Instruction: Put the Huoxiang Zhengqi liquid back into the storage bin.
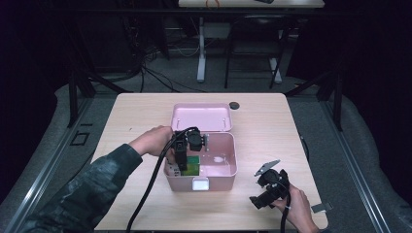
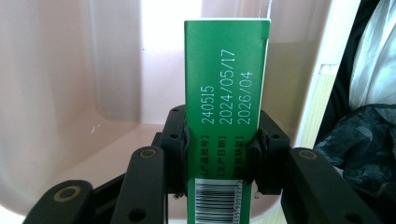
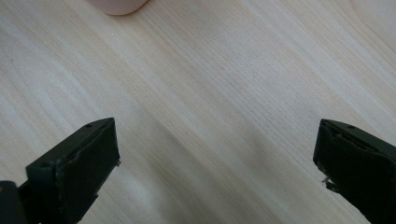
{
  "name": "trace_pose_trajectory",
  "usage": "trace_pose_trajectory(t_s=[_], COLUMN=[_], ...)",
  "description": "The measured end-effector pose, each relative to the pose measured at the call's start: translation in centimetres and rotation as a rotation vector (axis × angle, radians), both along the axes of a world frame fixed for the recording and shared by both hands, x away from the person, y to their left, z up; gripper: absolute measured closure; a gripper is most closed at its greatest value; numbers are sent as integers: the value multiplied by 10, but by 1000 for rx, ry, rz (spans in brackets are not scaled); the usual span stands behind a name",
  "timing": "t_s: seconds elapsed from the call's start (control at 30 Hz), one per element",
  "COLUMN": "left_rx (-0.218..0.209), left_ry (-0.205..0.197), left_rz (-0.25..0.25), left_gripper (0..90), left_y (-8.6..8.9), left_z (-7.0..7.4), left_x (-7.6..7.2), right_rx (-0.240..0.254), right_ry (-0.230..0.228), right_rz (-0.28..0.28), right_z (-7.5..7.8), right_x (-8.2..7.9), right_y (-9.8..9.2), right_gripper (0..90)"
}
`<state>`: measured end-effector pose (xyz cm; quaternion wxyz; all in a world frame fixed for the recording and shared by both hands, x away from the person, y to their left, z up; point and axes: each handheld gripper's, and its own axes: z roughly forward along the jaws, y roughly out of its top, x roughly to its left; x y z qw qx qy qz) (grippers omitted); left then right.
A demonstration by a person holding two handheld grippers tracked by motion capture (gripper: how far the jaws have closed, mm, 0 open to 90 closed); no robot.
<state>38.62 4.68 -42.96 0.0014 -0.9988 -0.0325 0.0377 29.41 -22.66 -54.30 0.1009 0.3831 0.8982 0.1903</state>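
fingers [image 2: 180, 140] of the left gripper [image 2: 219, 149] are clamped on the two long faces of a green carton [image 2: 226, 84], gripping it near its barcode end, so most of its length stands out past the pads into the pink box [image 2: 56, 93]. risk one: with the hold set so low on the carton, any knock of the free end on the box wall or floor would likely pivot it between the pads or push it crooked. risk two: thin card may crease if the squeeze is tightened to correct this. in the high view the left gripper [image 1: 183, 154] points down into the left part of the open pink box [image 1: 228, 172], where the green carton [image 1: 193, 166] sits close to the near-left wall; a release before the carton rests on the floor could let it tip over or lean on the wall. the trailing cable [image 1: 150, 187] crosses the near table edge and could drag the hand off line. the right gripper [image 1: 268, 190] rests low over the wooden table [image 1: 262, 126], to the right of the box, with its fingers [image 3: 84, 158] wide apart and nothing between them, so the box is unbraced and may slide if bumped. farther back, the raised lid [image 1: 201, 116] could be struck on withdrawal. beyond it lies a small dark disc [image 1: 235, 105], well apart.
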Motion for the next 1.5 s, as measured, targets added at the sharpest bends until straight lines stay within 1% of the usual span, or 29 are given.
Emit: trace_pose_trajectory(t_s=[0.07, 0.13, 0.2, 0.23, 0.33, 0.37, 0.43, 0.5, 0.53, 0.63, 0.7, 0.83, 0.87, 0.9, 0.97, 1.0, 1.07, 1.1, 1.13, 1.2, 1.23, 1.27, 1.33, 1.37, 1.4, 1.43, 1.47, 1.5], left_rx=[1, -1, 0, -3, -10, -20, -25, -24, -21, -30, -27, -24, -15, -17, -37, -42, -52, -60, -62, -70, -77, -85, -102, -105, -100, -106, -106, -120], left_ry=[-10, -11, -23, -15, -18, -28, -40, -21, -17, -18, -13, -15, -8, -10, -10, -14, -19, -15, -11, -17, -23, -23, -27, -30, -35, -38, -41, -49], left_rz=[-9, -10, -9, -11, -11, -14, -17, -22, -25, -21, -26, -23, -22, -15, 4, 14, 27, 37, 45, 61, 71, 81, 102, 107, 113, 122, 124, 134], left_gripper=[635, 634, 634, 634, 634, 634, 635, 635, 635, 634, 634, 631, 627, 611, 588, 564, 509, 485, 443, 368, 334, 301, 261, 239, 215, 201, 186, 172], left_y=[-1, -1, -1, -1, 1, 1, 1, 1, 1, 2, 3, 4, 3, 4, 5, 6, 8, 9, 10, 13, 14, 15, 19, 20, 21, 22, 23, 25], left_z=[0, 0, 0, 0, 0, 2, 3, 3, 3, 3, 2, -1, -2, -3, -1, -1, 0, 0, 1, 2, 3, 5, 9, 10, 12, 14, 17, 19], left_x=[-1, -2, -4, -3, -4, -5, -6, -7, -7, -8, -9, -9, -8, -8, -6, -6, -4, -3, -2, -1, -1, 0, 1, 1, 2, 2, 2, 2], right_rx=[0, -3, -3, -4, -5, -4, -6, -1, -6, -3, -2, -2, -3, -2, -6, 3, -2, -6, -6, 8, 22, 23, 23, 31, 30, 28, 34, 46], right_ry=[1, 1, 2, 2, -1, 1, 3, 3, 3, 5, 3, 4, 4, 4, 3, 7, 7, 5, 5, 0, 10, 9, 6, 6, 2, 2, 2, 7], right_rz=[0, 1, -4, -3, 4, 3, 2, 1, 2, 3, 1, 3, 2, 1, 2, 1, 0, 1, 1, 0, -7, -9, -3, -9, -6, -8, -11, -17], right_z=[0, 0, 0, 0, -1, -1, -1, -1, -1, -1, -1, -1, -1, -1, -1, -1, -1, -1, -1, -1, 0, 0, 0, 0, 0, 0, 0, 0], right_x=[0, 0, 0, 0, 0, 0, 0, 0, 0, 0, 0, 1, 0, 0, 0, 0, 0, 0, 0, 1, 0, 0, 1, 1, 1, 1, 1, 1], right_y=[0, 0, 0, 0, 0, 0, 0, 0, 0, 0, 0, 0, 0, 0, 0, 0, 0, 0, 0, 0, 0, 0, -1, -1, -1, -1, -1, -1], right_gripper=[0, 0, 0, 0, 0, 0, 0, 0, 0, 0, 0, 0, 0, 0, 0, 0, 0, 0, 0, 0, 0, 0, 0, 0, 0, 0, 0, 0])
